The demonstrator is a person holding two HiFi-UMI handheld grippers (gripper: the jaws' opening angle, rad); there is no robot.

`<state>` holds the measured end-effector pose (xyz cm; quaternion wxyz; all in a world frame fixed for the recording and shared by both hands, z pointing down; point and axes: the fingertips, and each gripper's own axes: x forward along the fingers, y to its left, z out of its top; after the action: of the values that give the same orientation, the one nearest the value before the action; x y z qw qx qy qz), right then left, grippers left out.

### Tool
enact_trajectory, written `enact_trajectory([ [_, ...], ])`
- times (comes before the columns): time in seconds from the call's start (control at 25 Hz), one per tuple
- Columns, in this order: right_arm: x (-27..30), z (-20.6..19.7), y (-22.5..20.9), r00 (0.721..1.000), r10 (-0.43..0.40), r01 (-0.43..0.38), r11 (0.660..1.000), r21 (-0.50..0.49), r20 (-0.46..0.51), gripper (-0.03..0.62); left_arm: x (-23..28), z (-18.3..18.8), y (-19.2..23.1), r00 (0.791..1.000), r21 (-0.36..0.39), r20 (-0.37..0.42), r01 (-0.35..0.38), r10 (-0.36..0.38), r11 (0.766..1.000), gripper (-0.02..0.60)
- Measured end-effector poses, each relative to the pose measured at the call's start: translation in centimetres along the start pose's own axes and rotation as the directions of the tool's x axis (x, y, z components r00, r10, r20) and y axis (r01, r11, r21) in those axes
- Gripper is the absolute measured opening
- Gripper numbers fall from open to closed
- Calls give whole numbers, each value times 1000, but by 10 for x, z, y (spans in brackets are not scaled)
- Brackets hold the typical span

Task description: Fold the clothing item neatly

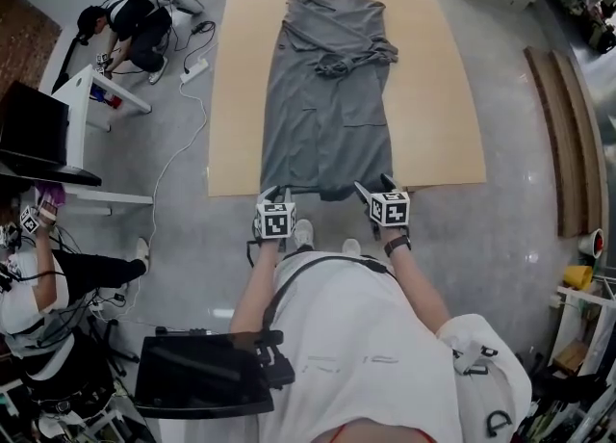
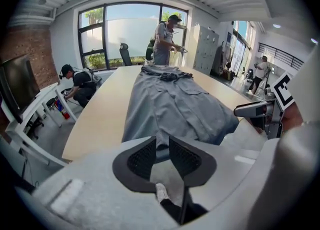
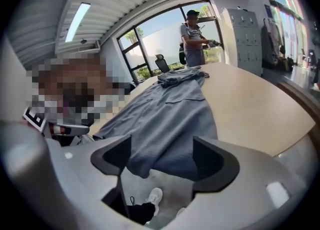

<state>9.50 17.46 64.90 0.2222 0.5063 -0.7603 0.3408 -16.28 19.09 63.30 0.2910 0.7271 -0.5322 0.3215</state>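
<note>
We have the left claw (image 2: 162, 142) slightly parted and the right claw (image 3: 162, 146) wide, both released. The grey garment (image 1: 327, 94) lies along the counter (image 1: 438, 94) ahead of them, its hem drooping just beyond the jaws. It looks soft and floppy, so we'd pinch the hem corners.

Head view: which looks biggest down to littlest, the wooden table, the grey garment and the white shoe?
1. wooden table
2. grey garment, lying on the table
3. white shoe, smallest by far
</note>
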Motion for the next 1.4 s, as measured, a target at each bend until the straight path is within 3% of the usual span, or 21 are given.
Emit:
enact_trajectory([
  [0.04,3,-3,-7,1000,-23,23,1000,8,-10,399,3,-7,7,1000,-10,-19,-8,7,1000,96],
  [0.2,14,-7,-27,996,-84,84,996,2,-42,410,16,-29,33,995,-10,-84,-54,53,999,175],
  [0.32,31,-4,-36,992,-102,100,995,-29,-76,442,30,-26,53,991,6,-116,-67,67,998,179],
  [0.52,44,-14,-36,975,-137,129,990,-56,-173,437,56,-27,65,985,-46,-171,-29,21,998,190],
  [0.64,51,-22,-33,960,-192,167,977,-134,-203,428,66,-31,65,978,-51,-205,-39,28,998,189],
  [0.8,58,-24,-22,966,-180,146,972,-186,-184,365,72,-31,59,976,-13,-215,-27,24,1000,179],
  [0.92,62,-22,-22,969,-166,129,971,-200,-182,342,79,-30,52,977,-13,-213,17,-19,1000,144],
  [1.08,66,-19,-20,971,-154,115,971,-208,-184,285,82,-26,43,975,7,-219,43,-40,999,27],
  [1.16,69,-16,-17,972,-140,100,973,-208,-187,222,82,-23,44,975,1,-220,43,-41,999,23],
  [1.28,69,-13,-9,977,-105,76,984,-160,-187,92,79,-26,44,974,-8,-221,41,-42,999,23],
  [1.4,64,-17,-3,983,-65,52,996,-78,-170,72,69,-45,20,957,-75,-258,114,-130,991,21],
])
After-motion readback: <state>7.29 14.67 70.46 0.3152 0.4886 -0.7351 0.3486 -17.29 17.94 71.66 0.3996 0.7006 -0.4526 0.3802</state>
